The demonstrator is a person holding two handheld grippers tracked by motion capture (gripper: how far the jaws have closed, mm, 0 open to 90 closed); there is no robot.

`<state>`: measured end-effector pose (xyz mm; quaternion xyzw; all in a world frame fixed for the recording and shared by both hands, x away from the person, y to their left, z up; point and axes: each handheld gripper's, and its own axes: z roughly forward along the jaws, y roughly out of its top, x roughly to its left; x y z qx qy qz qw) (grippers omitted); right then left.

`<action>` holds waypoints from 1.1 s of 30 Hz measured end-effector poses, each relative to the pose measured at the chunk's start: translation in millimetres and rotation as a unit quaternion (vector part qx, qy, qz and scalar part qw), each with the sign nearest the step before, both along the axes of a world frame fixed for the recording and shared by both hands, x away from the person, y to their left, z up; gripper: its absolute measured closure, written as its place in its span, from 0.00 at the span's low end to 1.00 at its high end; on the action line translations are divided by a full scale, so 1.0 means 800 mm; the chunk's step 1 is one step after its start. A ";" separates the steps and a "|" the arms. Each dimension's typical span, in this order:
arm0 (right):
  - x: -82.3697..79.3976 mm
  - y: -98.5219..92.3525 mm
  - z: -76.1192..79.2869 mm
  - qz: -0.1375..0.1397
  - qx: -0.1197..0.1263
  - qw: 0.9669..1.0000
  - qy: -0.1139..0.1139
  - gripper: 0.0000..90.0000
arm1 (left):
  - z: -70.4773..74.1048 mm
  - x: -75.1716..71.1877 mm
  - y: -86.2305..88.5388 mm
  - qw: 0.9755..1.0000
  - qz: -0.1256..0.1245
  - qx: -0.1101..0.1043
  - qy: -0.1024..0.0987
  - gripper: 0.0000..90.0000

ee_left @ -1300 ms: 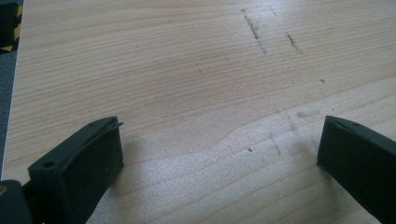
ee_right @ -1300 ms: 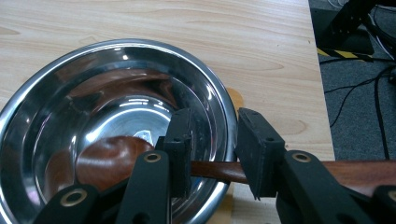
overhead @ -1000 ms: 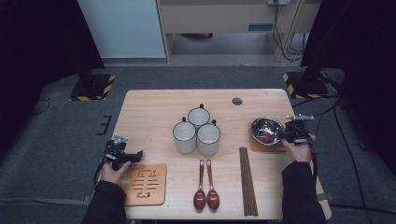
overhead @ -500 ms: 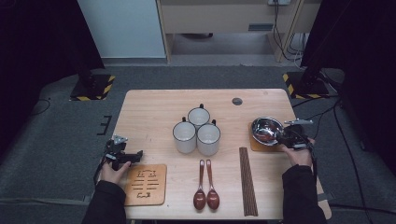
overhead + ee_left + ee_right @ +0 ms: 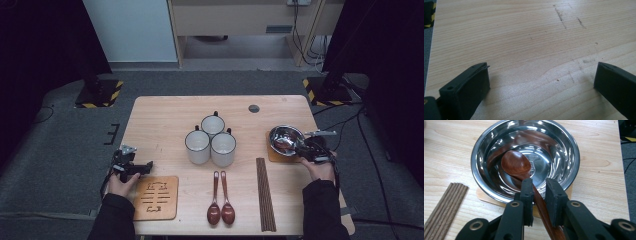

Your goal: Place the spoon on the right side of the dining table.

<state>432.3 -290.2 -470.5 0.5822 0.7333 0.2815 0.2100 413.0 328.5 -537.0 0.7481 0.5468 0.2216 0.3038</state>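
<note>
Now the right gripper (image 5: 539,195), its jaws just closing, clasps a wooden spoon (image 5: 517,165) lying in the steel bowl (image 5: 489,147); beside the bowl, chopsticks (image 5: 441,205).

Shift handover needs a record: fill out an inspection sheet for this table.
Surface: wooden table, light scuffs.
Job's things: brown spoon lying in steel bowl; bowl on a mat.
Clutter: three mugs, two spoons, chopsticks, slotted mat.
Grippers: right gripper jaws have just been closing, now on the spoon's handle; left gripper open over bare wood.
Cables: cable trailing off the table's right side.
Surroundings: grey floor, striped stand feet.
</note>
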 end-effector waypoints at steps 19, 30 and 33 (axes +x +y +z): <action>-0.001 0.009 0.000 -0.007 0.005 1.000 0.000 0.82 | 0.000 0.000 0.000 1.000 0.000 0.000 0.000 0.00; -0.007 0.006 0.005 -0.002 0.031 1.000 0.001 0.86 | 0.000 0.000 0.000 1.000 0.000 0.000 0.000 0.00; -0.008 0.005 0.006 0.000 0.033 0.999 -0.002 0.87 | 0.000 0.000 0.000 1.000 0.000 0.000 0.000 0.00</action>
